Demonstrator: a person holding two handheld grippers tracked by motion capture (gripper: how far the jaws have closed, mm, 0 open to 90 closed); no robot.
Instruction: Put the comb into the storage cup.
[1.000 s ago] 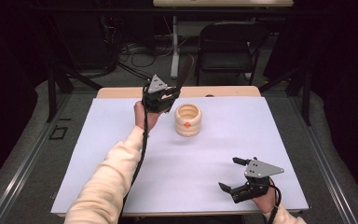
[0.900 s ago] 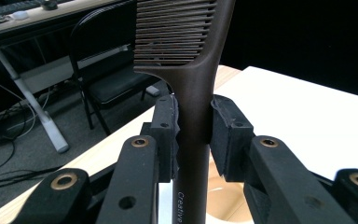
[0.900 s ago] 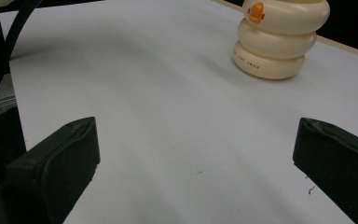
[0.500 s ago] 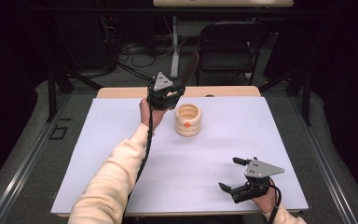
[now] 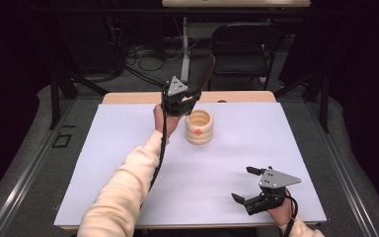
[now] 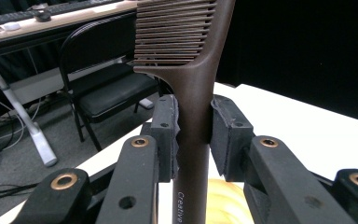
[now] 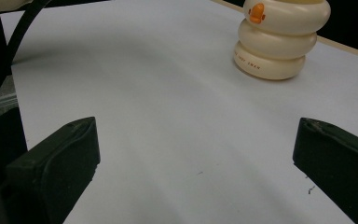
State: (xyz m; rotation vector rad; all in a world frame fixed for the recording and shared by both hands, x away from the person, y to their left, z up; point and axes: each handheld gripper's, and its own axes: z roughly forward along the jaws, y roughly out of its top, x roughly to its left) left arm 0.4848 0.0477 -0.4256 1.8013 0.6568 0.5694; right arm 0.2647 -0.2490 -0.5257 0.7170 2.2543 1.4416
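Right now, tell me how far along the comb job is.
Done: the left tongs are clamped on the brown comb by its handle, teeth upward, above the table. In hand: the comb hangs beside the cream ribbed cup. Left: probably setting it into the cup. The right tongs rest open on the white table.

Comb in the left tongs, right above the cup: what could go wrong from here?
1. The left tongs pinch the brown comb on its narrow handle alone; it could pivot or slip.
2. The cream ringed cup stands unsupported, with the right tongs open and far off; a bump could tip it.
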